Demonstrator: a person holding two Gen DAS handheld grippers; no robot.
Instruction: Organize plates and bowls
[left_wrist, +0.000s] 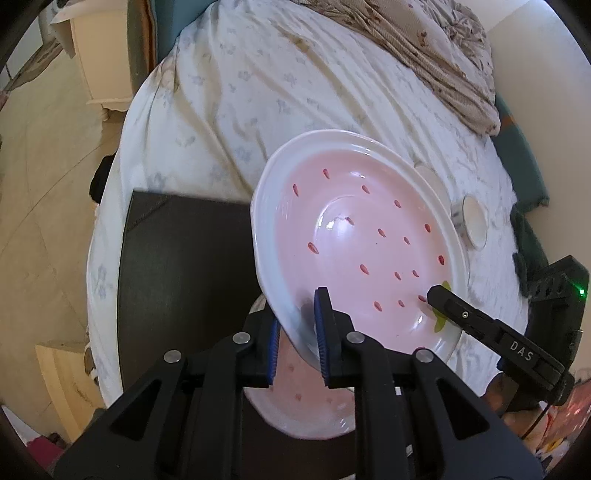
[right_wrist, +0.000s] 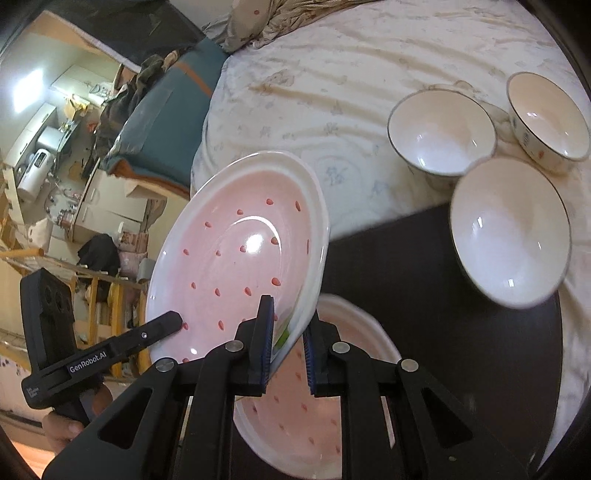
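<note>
A pink plate (left_wrist: 354, 236) with red specks and a white rim hangs tilted in the air, gripped from both sides. My left gripper (left_wrist: 299, 339) is shut on its near rim, blue pads on either face. My right gripper (right_wrist: 288, 343) is shut on the opposite rim of the same plate (right_wrist: 236, 266). Each gripper shows in the other's view: the right gripper (left_wrist: 437, 299) and the left gripper (right_wrist: 173, 323). Under it, a second matching plate (right_wrist: 306, 417) lies flat on a dark board (right_wrist: 424, 295), partly hidden by my fingers. Three white bowls (right_wrist: 439, 133) (right_wrist: 546, 118) (right_wrist: 509, 232) stand at the right.
The dark board (left_wrist: 177, 277) lies on a bed with a pale flowered sheet (left_wrist: 258, 92). A crumpled beige blanket (left_wrist: 436, 48) is heaped at the far end. A cream cabinet (left_wrist: 99, 55) and the floor are to the left. A person's hand (right_wrist: 62, 428) holds the left gripper.
</note>
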